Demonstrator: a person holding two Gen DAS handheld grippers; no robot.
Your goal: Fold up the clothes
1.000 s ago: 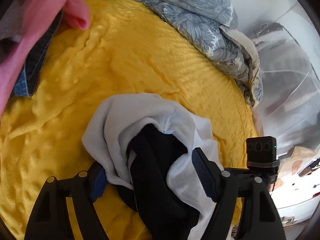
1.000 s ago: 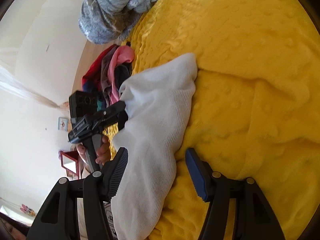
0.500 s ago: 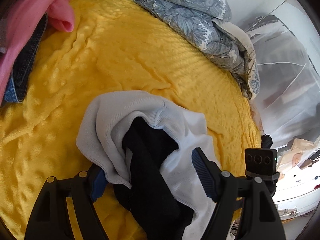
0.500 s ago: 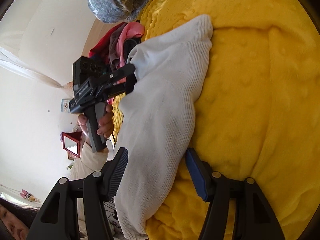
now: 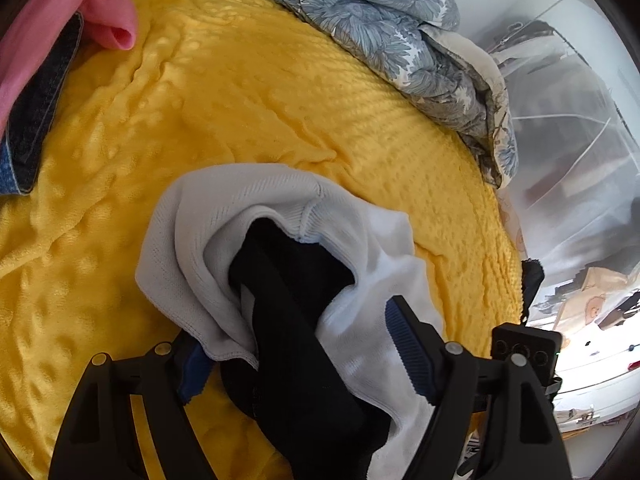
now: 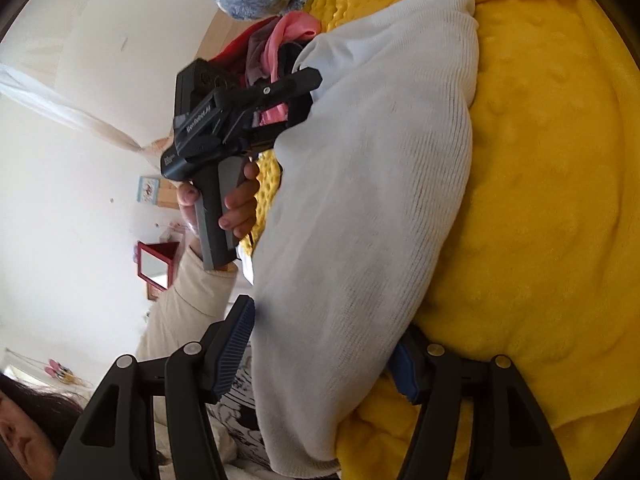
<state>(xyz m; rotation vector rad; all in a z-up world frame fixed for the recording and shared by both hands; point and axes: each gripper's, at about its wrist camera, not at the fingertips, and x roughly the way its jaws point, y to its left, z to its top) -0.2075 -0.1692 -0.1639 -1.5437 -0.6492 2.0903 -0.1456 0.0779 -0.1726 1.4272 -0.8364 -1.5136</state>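
Yellow dimpled blanket (image 5: 248,92) spread over a bed, white knit garment (image 6: 372,208) with black lining (image 5: 304,344) lying on it, bunched between the left gripper (image 5: 296,360) fingers, right gripper (image 6: 324,352) jaws just opening around its other end, pink clothing (image 5: 52,20) heaped nearby.

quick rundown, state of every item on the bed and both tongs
white garment: bunched, draped between both tongs, partly on the blanket
black garment: tucked inside the white one
left tongs: apart, cloth between, grip unclear
right tongs: jaws just widened, cloth between, near pad clear of it
yellow blanket: spread, rumpled
pink garment: crumpled, unfolded
denim: lying under the pink one
floral quilt: heaped
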